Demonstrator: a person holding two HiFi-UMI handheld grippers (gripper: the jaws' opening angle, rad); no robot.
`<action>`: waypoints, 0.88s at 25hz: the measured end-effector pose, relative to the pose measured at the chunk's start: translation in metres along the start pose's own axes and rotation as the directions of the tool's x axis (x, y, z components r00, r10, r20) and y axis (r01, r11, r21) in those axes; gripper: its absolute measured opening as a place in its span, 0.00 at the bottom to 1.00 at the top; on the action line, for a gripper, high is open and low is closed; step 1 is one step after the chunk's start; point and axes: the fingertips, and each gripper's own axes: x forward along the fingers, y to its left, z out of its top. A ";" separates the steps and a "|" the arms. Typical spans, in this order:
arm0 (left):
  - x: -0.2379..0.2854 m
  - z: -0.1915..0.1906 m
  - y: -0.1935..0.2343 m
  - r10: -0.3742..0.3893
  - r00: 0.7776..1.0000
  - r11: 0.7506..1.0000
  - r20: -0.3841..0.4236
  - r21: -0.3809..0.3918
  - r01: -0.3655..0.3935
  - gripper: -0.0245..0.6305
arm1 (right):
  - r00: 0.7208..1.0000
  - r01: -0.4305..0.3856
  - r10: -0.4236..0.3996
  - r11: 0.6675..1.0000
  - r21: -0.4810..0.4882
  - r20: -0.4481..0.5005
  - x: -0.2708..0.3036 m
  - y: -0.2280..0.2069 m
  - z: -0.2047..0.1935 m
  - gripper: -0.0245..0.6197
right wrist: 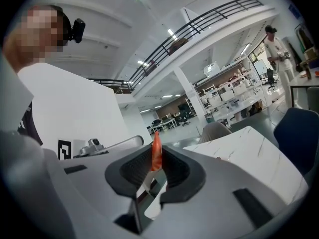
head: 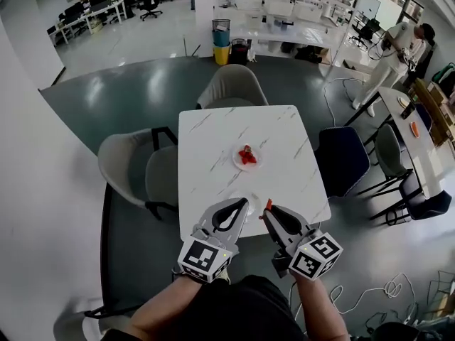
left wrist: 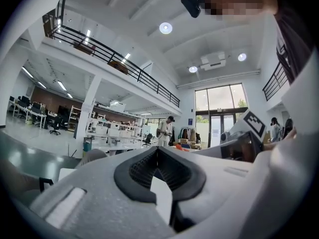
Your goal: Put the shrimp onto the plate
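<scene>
A white marble table (head: 213,141) carries a small white plate (head: 256,163) holding red shrimp (head: 247,155) near its middle. Part of a second white plate (head: 253,203) shows close to the front edge, between my two grippers. My right gripper (head: 268,209) is shut on an orange shrimp (head: 269,204). In the right gripper view that shrimp (right wrist: 156,152) stands upright, pinched between the dark pads. My left gripper (head: 240,203) hovers beside it over the front of the table, its jaws shut on nothing (left wrist: 157,151).
Grey chairs stand at the far side (head: 231,87) and left side (head: 135,165) of the table, and a dark blue chair (head: 341,158) at its right. A person (head: 389,55) stands by another table at the back right. Cables (head: 377,290) lie on the floor.
</scene>
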 end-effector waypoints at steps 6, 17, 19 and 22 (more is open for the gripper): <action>0.021 -0.018 0.037 -0.016 1.000 0.999 -0.015 -0.029 0.015 0.05 | 0.997 0.057 -0.058 0.998 -0.020 -0.045 0.031 -0.028 -0.020 0.14; 0.069 -0.087 0.071 -0.034 0.996 0.992 -0.079 -0.122 0.024 0.05 | 0.967 0.137 -0.140 0.990 -0.027 -0.215 0.071 -0.114 -0.101 0.14; 0.078 -0.100 0.078 -0.026 0.995 0.992 -0.099 -0.124 0.014 0.05 | 0.955 0.139 -0.148 0.989 -0.050 -0.257 0.078 -0.130 -0.116 0.14; 0.089 -0.117 0.087 -0.014 0.992 0.991 -0.123 -0.134 -0.003 0.05 | 0.930 0.123 -0.149 0.988 -0.099 -0.335 0.090 -0.147 -0.141 0.14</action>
